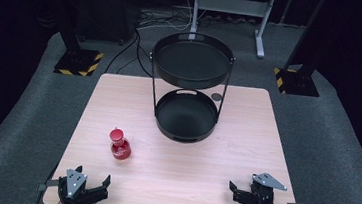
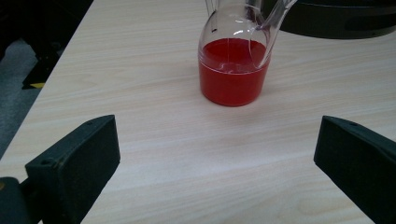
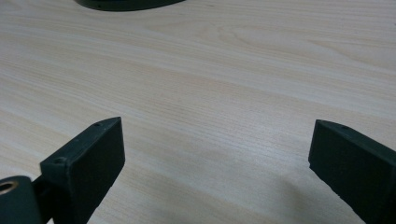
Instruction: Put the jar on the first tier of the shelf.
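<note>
1. In the high view the table (image 1: 179, 147) is evenly lit from above, while the surroundings fall off into near black.
2. Shadows there are soft and short; the flask (image 1: 120, 145) casts only a faint one.
3. That view is slightly soft, with fine detail smeared.
4. In the left gripper view the flask (image 2: 233, 70) shows small white glints on its glass and is fairly sharp; the near jaws are a little blurred.
5. The right gripper view shows pale sheen on the wood and a dim shadow beside the right-hand jaw.
</note>
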A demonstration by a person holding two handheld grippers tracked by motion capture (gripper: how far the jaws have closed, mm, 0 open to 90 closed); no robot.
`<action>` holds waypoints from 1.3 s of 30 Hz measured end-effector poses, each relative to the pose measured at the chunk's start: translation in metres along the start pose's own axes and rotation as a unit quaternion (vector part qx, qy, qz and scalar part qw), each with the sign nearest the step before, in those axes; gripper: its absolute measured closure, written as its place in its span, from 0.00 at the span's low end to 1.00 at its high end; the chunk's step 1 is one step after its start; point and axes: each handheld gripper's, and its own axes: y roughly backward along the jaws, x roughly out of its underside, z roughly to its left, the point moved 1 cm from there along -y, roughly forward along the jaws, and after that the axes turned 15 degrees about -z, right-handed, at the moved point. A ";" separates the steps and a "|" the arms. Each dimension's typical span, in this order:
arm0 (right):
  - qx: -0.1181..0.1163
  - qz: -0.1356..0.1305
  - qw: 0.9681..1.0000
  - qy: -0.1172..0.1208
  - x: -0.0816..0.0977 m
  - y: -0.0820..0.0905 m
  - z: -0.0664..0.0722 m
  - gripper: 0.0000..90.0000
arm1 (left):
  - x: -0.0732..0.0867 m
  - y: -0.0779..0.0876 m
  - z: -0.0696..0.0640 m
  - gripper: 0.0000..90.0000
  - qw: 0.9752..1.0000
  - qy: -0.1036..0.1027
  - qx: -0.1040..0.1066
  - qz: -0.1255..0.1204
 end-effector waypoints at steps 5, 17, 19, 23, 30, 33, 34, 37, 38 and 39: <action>0.001 -0.001 1.000 -0.002 0.000 0.000 -0.001 0.04 | -0.003 -0.013 -0.006 0.00 1.000 -0.003 0.008 0.000; 0.007 0.002 1.000 0.001 0.000 -0.001 0.000 0.04 | -0.008 -0.045 -0.019 0.00 1.000 0.001 0.025 -0.004; 0.006 0.004 1.000 0.002 0.000 -0.001 0.000 0.04 | -0.008 -0.049 -0.021 0.00 1.000 0.002 0.025 -0.005; 0.007 0.005 1.000 0.003 0.000 -0.001 0.001 0.04 | -0.010 -0.054 -0.023 0.00 1.000 0.003 0.024 -0.006; 0.008 0.005 1.000 0.004 0.000 -0.001 0.001 0.04 | -0.012 -0.066 -0.025 0.00 1.000 0.004 0.020 -0.008; 0.009 0.005 1.000 0.004 0.000 -0.001 0.001 0.04 | -0.012 -0.073 -0.026 0.00 1.000 0.006 0.018 -0.009; 0.009 0.005 1.000 0.004 0.000 -0.001 0.001 0.04 | -0.012 -0.075 -0.026 0.00 1.000 0.007 0.019 -0.007; 0.009 0.005 1.000 0.004 0.000 -0.001 0.001 0.04 | -0.012 -0.081 -0.025 0.00 1.000 0.011 0.015 -0.008; 0.009 0.004 1.000 0.004 0.000 -0.001 0.001 0.04 | -0.013 -0.083 -0.025 0.00 1.000 0.014 0.014 -0.008; 0.009 0.004 1.000 0.005 0.000 -0.001 0.001 0.04 | -0.013 -0.085 -0.024 0.00 1.000 0.016 0.013 -0.008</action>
